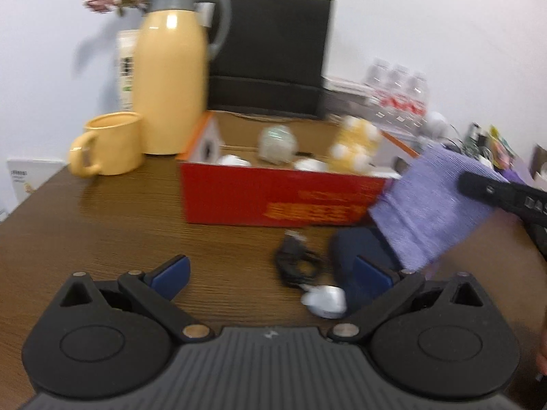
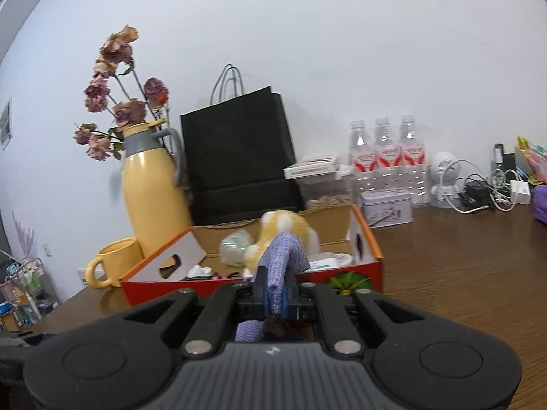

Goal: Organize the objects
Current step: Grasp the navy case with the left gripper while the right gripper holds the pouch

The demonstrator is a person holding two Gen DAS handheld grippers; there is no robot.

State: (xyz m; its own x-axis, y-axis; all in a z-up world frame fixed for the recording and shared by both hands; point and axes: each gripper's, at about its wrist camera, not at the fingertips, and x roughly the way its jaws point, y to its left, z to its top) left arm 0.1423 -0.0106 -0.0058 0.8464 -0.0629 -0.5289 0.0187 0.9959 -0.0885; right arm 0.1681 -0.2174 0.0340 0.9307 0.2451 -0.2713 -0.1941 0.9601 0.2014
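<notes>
A purple cloth (image 2: 285, 256) is pinched in my right gripper (image 2: 276, 294), whose jaws are shut on it just in front of the red cardboard box (image 2: 355, 273). From the left wrist view the same purple cloth (image 1: 434, 205) hangs above the table at the box's (image 1: 273, 198) right end, with the right gripper's black finger (image 1: 495, 191) over it. My left gripper (image 1: 273, 276) is open with nothing between its fingers. Ahead of it lie a coiled black cable (image 1: 297, 263), a white charger (image 1: 326, 302) and a dark blue item (image 1: 362, 249). In the box sit a yellow plush toy (image 2: 287, 229) and other small things.
A yellow thermos jug (image 2: 154, 198) and yellow mug (image 2: 116, 261) stand left of the box. A black paper bag (image 2: 239, 157) is behind it. Water bottles (image 2: 386, 157), a tin (image 2: 386, 206), a small fan (image 2: 444, 177) and tangled chargers (image 2: 485, 188) line the back right by the wall.
</notes>
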